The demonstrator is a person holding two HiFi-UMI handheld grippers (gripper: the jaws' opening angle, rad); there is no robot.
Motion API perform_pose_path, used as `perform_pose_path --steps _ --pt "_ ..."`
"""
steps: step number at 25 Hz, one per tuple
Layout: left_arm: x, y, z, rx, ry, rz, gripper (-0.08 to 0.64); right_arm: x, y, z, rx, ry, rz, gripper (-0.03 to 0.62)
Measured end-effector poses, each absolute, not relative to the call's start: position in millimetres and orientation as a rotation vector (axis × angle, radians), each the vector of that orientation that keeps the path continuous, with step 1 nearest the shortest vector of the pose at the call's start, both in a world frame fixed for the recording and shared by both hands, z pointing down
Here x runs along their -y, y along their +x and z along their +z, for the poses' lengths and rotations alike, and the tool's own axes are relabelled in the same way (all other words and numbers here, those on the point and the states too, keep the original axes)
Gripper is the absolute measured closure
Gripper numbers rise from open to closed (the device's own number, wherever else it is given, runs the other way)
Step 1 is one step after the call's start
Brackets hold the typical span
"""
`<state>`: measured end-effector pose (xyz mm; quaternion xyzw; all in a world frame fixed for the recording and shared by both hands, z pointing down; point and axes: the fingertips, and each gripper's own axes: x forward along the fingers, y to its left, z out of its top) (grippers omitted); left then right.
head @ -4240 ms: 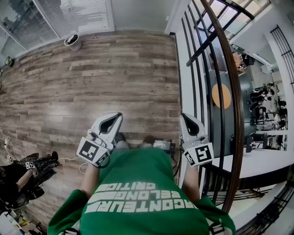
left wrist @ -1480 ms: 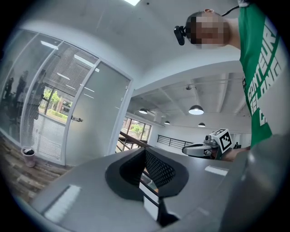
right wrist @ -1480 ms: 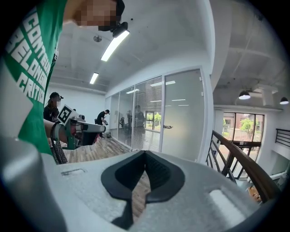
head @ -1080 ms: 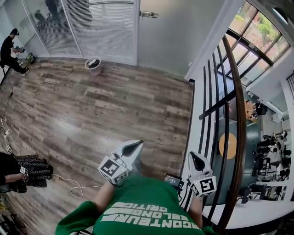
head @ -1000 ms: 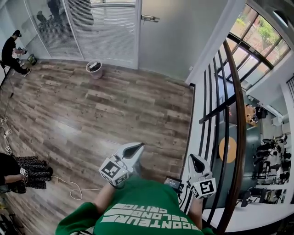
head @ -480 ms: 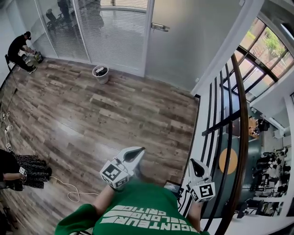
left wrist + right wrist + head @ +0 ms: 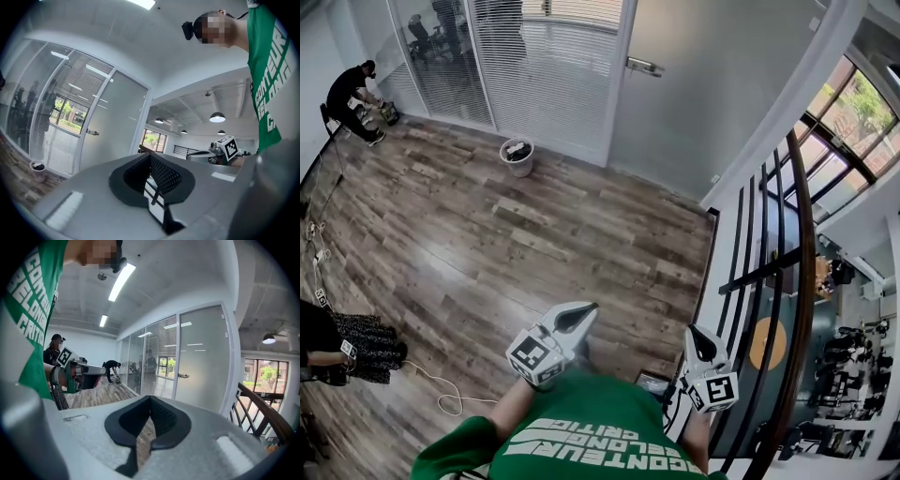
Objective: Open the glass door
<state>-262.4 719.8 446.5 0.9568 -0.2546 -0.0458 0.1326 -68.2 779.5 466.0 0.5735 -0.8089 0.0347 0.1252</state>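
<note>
The frosted glass door (image 7: pixel 712 103) stands far across the wooden floor, its metal handle (image 7: pixel 645 66) on its left edge. The left gripper view shows the door (image 7: pixel 115 136) and handle (image 7: pixel 92 132) ahead; the right gripper view shows the door (image 7: pixel 204 362) and handle (image 7: pixel 183 376) too. My left gripper (image 7: pixel 589 308) is held low in front of my green shirt, shut, with nothing in it. My right gripper (image 7: pixel 692 331) is beside it near the railing, also shut and holding nothing. Both are well short of the door.
A small waste bin (image 7: pixel 518 156) stands by the glass wall with blinds (image 7: pixel 534 66). A dark railing (image 7: pixel 797 281) runs along the right. One person (image 7: pixel 354 89) bends at the far left; another (image 7: pixel 328 342) sits low left, near a white cable (image 7: pixel 441 394).
The head view has lifted: door, handle and bin sit lower and fuller in frame. Both grippers keep nearly the same place and stay shut.
</note>
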Motion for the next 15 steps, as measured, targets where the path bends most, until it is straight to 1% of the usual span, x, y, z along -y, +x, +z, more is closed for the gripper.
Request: perform_pose_path --steps 8,15 --pt "-685.5 -277.1 443.1 0.762 2.785 -0.118 0.543 -739.4 -86.0 464.1 2.375 1.647 0.081 0.6" --pt "-670.1 -284.2 442.7 0.755 2.793 -0.093 0.543 -727.0 -91.9 465.3 2.37 1.671 0.095 0.6"
